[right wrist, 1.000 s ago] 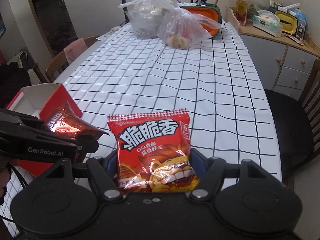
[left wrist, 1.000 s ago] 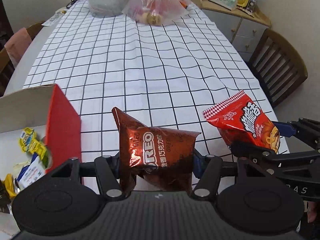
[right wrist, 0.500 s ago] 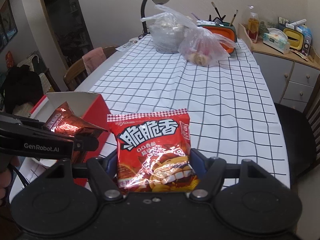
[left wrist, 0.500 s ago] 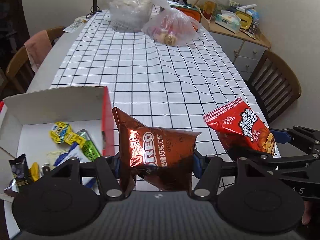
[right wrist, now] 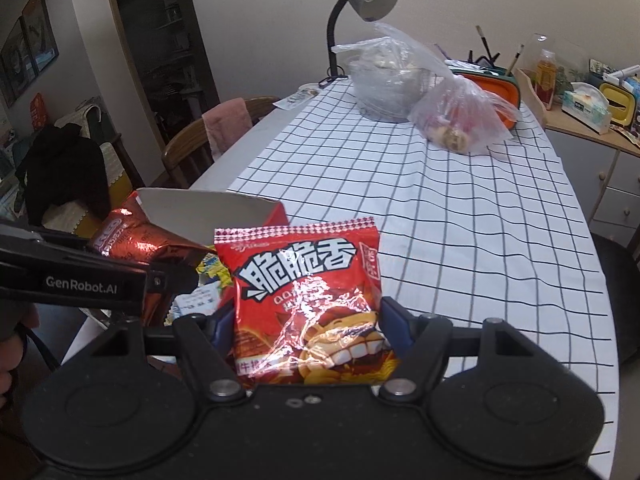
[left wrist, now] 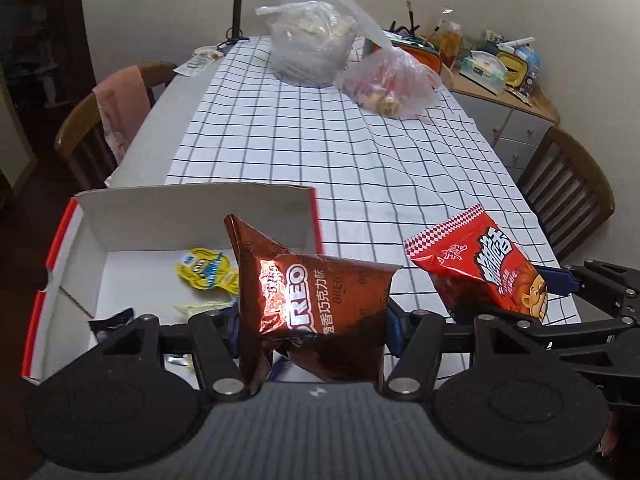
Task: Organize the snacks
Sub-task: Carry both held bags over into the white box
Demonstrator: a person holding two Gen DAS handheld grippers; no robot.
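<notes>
My left gripper is shut on a brown Oreo bag and holds it over the near right part of the open red and white box. Several small snack packets lie on the box floor. My right gripper is shut on a red crisp bag, just right of the box. That red bag also shows in the left wrist view. The Oreo bag also shows in the right wrist view, over the box.
The table has a white checked cloth. Two clear plastic bags and a desk lamp stand at its far end. Wooden chairs stand left and right. A cluttered sideboard is at the far right.
Both grippers have moved left and risen, each keeping its bag. The Oreo bag now hangs over the box and more of the box floor shows.
</notes>
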